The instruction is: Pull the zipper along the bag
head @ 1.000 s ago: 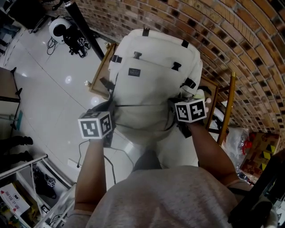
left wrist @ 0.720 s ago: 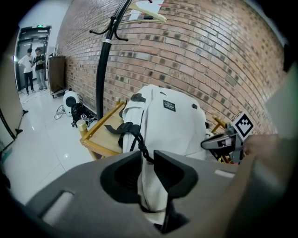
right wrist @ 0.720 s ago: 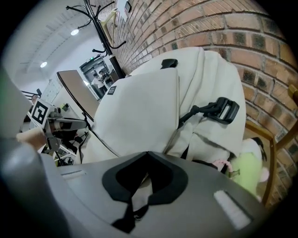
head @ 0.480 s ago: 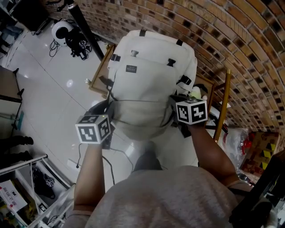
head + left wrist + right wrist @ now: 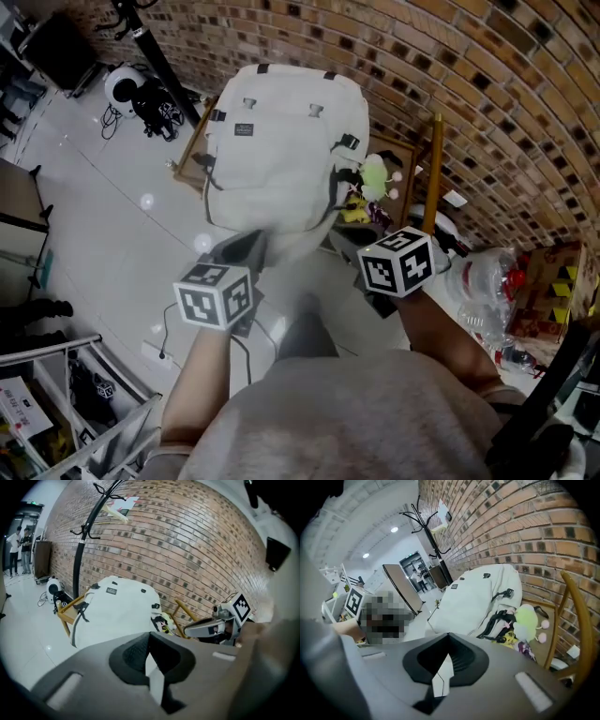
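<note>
A white backpack (image 5: 281, 141) stands upright on a wooden chair (image 5: 191, 157) against the brick wall; it also shows in the left gripper view (image 5: 117, 613) and the right gripper view (image 5: 473, 599). I cannot make out its zipper pull. My left gripper (image 5: 247, 246) hangs in the air short of the bag's lower edge. Its jaws (image 5: 149, 635) have just been closing and are shut with nothing between them. My right gripper (image 5: 373, 259) is off the bag's lower right, apart from it, also shut and empty (image 5: 448, 637).
A green plush toy (image 5: 373, 174) and black straps (image 5: 499, 620) lie on the chair to the right of the bag. A black coat stand (image 5: 141, 37) rises at the left. Bags and clutter (image 5: 492, 281) sit by the wall at the right. Shelving (image 5: 56, 394) is at lower left.
Both grippers have drawn back from the backpack's sides toward me and risen. They were against the bag a second ago and now hang free of it.
</note>
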The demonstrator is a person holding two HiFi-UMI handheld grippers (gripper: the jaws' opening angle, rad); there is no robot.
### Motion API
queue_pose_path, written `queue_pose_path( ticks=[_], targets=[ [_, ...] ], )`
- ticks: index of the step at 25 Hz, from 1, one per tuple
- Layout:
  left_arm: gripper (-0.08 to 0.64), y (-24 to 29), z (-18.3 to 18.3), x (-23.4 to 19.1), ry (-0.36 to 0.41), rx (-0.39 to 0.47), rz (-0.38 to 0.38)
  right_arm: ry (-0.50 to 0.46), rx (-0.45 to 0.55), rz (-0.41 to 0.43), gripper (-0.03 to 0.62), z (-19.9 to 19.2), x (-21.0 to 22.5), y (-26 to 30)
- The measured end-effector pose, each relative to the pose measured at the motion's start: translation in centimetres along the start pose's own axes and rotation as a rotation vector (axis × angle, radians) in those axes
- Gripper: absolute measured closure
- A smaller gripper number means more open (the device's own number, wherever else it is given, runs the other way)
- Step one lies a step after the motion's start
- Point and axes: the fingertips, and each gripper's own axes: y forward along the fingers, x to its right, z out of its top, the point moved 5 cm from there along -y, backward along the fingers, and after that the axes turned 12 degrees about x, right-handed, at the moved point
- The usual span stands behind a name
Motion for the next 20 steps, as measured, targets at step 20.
queue_pose_path(
  ticks=[20],
  targets=[
    [0.558, -18.5, -19.5, 31.1, 0.047, 0.060, -0.054, -0.161, 0.074, 0.188, 0.592, -19.3, -15.3, -32.3]
  ],
)
